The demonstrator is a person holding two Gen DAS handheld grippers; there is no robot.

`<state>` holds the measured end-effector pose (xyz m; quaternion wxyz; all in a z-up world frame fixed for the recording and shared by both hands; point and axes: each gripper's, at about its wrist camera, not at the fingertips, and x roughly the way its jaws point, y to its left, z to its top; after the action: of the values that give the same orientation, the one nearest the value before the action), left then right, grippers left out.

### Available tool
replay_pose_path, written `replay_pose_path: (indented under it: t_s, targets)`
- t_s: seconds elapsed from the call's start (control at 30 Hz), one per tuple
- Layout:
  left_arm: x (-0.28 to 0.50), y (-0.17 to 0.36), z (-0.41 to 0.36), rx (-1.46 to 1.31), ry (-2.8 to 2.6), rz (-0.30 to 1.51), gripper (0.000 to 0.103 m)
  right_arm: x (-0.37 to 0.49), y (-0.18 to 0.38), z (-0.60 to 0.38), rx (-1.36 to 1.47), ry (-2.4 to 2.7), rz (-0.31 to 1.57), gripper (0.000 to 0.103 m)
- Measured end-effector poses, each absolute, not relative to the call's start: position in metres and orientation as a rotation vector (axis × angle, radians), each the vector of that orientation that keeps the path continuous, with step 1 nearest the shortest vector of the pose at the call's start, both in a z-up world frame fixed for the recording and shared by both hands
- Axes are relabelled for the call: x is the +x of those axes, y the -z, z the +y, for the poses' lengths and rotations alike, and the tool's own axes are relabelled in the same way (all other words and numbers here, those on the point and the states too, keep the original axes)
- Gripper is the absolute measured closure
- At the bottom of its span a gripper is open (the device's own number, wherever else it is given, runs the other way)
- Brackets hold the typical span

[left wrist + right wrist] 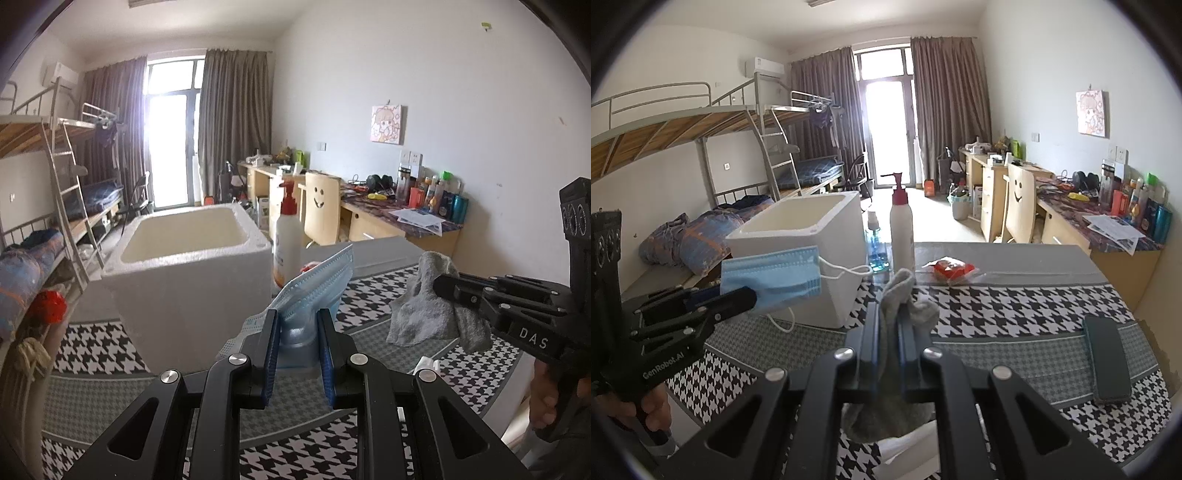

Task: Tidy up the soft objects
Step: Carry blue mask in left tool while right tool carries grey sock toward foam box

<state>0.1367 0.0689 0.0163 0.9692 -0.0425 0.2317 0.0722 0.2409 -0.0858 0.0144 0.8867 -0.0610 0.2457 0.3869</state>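
My left gripper [298,325] is shut on a blue face mask [314,288] and holds it above the table, just right of the white foam box [188,269]. In the right wrist view the mask [772,278] hangs in front of the box [809,254], its ear loops dangling. My right gripper [887,321] is shut on a grey cloth [897,299] and holds it above the table; the cloth droops below the fingers. In the left wrist view the right gripper [443,286] holds the cloth [424,310] to the right of the mask.
The table has a houndstooth cloth [1015,314]. A white pump bottle [902,229] and a small blue bottle [874,247] stand behind the box. A red packet [951,269] lies at the back, a dark phone [1106,362] at the right. Desks and bunk beds stand beyond.
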Motion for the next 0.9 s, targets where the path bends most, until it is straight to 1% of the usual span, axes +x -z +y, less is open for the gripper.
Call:
replay_pose_path:
  t_s: [0.43, 0.9]
  targets:
    - [0.149, -0.040, 0.072, -0.054, -0.155, 0.420, 0.081, 0.254, -0.031, -0.079, -0.122, -0.796, 0.479, 0.092]
    - [0.158, -0.054, 0.082, -0.016, -0.183, 0.383, 0.081, 0.257, -0.048, -0.066, -0.142, -0.805, 0.436, 0.092]
